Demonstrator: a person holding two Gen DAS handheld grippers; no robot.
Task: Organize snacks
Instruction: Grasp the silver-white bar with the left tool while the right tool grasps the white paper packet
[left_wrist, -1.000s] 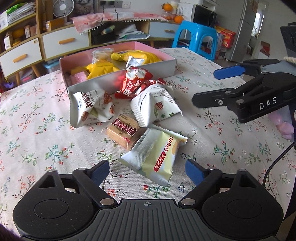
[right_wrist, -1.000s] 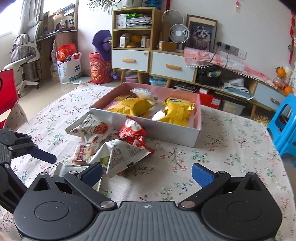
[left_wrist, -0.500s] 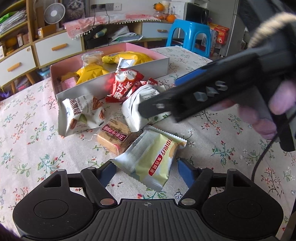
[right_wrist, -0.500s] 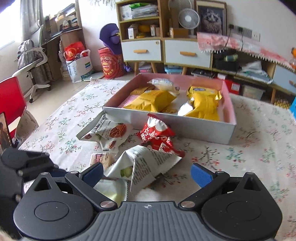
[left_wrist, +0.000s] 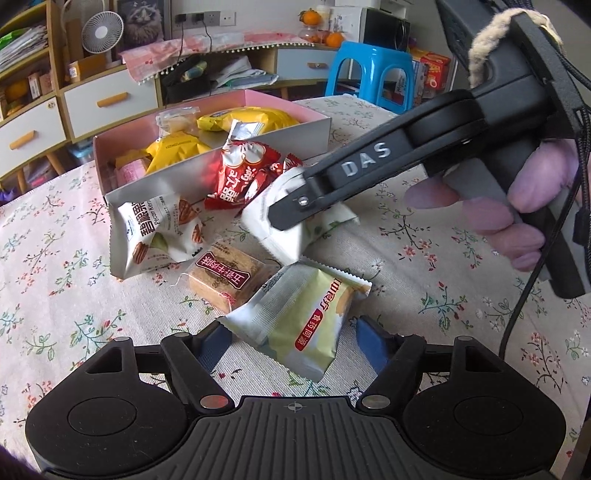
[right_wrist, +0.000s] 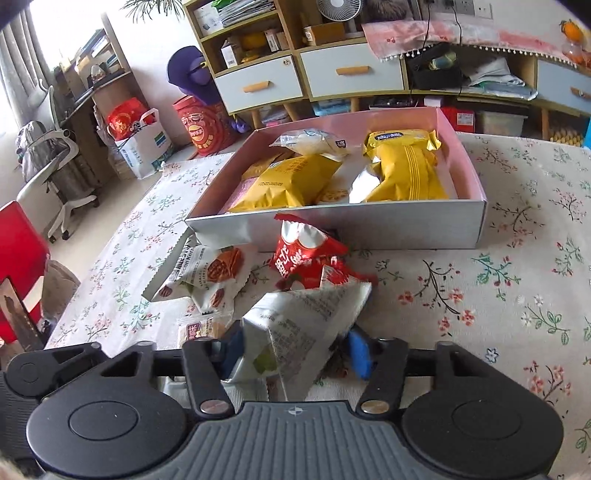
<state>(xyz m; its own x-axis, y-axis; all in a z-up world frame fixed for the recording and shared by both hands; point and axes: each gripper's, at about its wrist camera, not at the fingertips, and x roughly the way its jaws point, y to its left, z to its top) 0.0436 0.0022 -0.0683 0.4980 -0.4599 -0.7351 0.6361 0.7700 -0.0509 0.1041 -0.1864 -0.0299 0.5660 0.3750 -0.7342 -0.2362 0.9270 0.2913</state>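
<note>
A: Looking at R gripper (right_wrist: 295, 352) first. Jaws have just been closing, and the white crumpled packet (right_wrist: 306, 325) is sitting between the blue pads (right_wrist: 360, 352). Left pad is pressing into its side, right pad is at its edge; reading it as pinching the packet.

B: Seeing the same from L cam? R tool is reaching in from the right, tip (left_wrist: 291, 214) lying over that white packet (left_wrist: 280, 229), a gloved hand (left_wrist: 517, 221) squeezing the grip.

A: Yep. L gripper (left_wrist: 291, 345): jaws have been narrowing a bit but are standing spread. Pale green/white packet (left_wrist: 303, 321) is lying between the fingers on the floral tablecloth (left_wrist: 74, 295). Can't confirm pad contact, so calling it not gripping.

B: Where's the rest of the snacks sitting?

A: Pink box (right_wrist: 461, 155) w/ grey outer wall is sitting farther back on the table, already holding yellow bags (right_wrist: 402, 170) plus a clear-wrapped white one (right_wrist: 310, 142). Red packet (right_wrist: 303, 258) is leaning against the box front wall, touching the white crumpled one. Pecan packet (left_wrist: 162, 232) is lying by the box's near-left corner, and a brown cake bar (left_wrist: 221, 277) is sitting just beside it, between it and the green/white packet.

B: All loose ones outside the box then?

A: Those five, yes.
</note>
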